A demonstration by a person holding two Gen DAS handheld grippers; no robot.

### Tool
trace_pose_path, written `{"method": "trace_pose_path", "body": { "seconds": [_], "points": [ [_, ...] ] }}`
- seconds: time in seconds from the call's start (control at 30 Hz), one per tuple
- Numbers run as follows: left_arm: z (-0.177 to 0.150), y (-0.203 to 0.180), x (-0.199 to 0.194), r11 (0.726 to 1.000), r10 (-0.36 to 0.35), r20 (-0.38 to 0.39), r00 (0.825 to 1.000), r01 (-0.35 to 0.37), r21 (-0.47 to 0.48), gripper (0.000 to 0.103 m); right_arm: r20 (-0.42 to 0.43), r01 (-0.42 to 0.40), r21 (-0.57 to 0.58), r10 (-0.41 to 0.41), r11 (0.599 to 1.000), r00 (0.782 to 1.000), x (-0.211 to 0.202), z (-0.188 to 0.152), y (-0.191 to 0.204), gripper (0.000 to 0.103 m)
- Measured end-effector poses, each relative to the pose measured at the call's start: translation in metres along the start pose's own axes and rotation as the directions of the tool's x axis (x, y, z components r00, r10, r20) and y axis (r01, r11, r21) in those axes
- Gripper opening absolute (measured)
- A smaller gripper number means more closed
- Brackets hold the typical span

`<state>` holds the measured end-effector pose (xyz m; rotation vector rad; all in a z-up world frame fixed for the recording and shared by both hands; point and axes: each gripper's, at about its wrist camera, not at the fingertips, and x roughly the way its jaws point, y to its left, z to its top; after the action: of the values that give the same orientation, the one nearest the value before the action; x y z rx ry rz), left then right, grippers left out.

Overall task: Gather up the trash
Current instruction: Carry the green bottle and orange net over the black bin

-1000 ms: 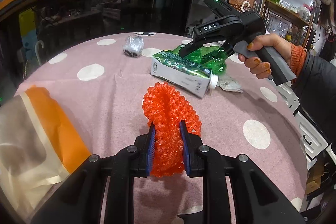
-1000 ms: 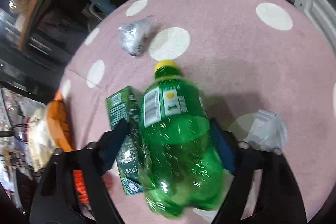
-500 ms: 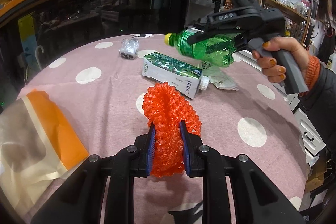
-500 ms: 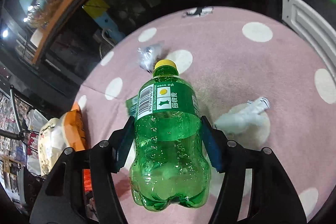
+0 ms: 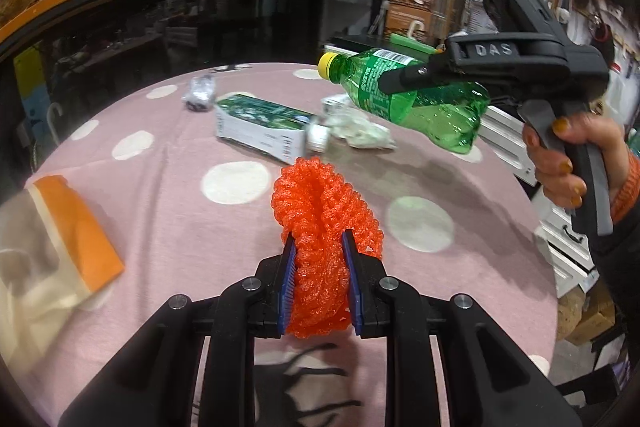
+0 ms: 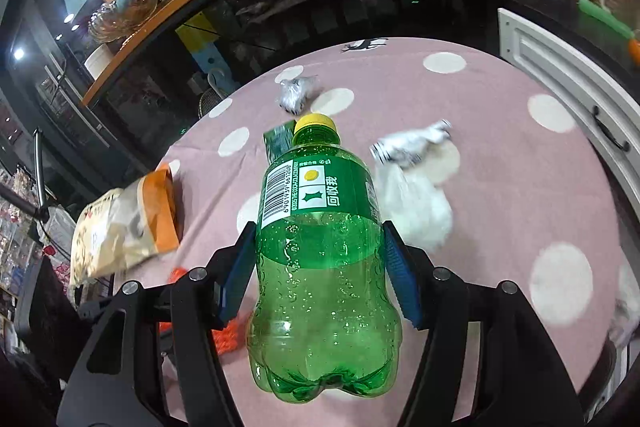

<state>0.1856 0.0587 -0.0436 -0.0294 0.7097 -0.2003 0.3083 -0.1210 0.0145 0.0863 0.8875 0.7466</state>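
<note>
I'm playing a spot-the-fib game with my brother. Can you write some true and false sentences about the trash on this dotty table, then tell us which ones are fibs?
1. The right gripper holds a green plastic bottle up off the table. True.
2. The bottle's cap is red. False: it is yellow.
3. The left gripper pinches an orange foam net. True.
4. The green and white carton stands upright. False: it lies on its side on the pink tablecloth.
5. The left gripper's jaws hang open with nothing in them. False: they are shut on the net.
</note>
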Motion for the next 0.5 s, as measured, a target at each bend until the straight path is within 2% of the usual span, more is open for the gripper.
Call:
{"method": "trace_pose_path", "body": {
  "seconds": [0.13, 0.5],
  "points": [
    [-0.003, -0.021, -0.003, 0.999, -0.030, -0.001, 1.000, 0.030, 0.035, 0.022, 0.043, 0.032, 0.007, -0.032, 0.999, 0.999, -0.029, -0.027, -0.006, 0.062],
    [-0.008, -0.085, -0.009, 0.985, -0.111, -0.003, 0.994, 0.110, 0.130, 0.022, 0.112, 0.077, 0.139, -0.093, 0.987, 0.989, -0.104, -0.109, -0.052, 0.062]
  ]
}}
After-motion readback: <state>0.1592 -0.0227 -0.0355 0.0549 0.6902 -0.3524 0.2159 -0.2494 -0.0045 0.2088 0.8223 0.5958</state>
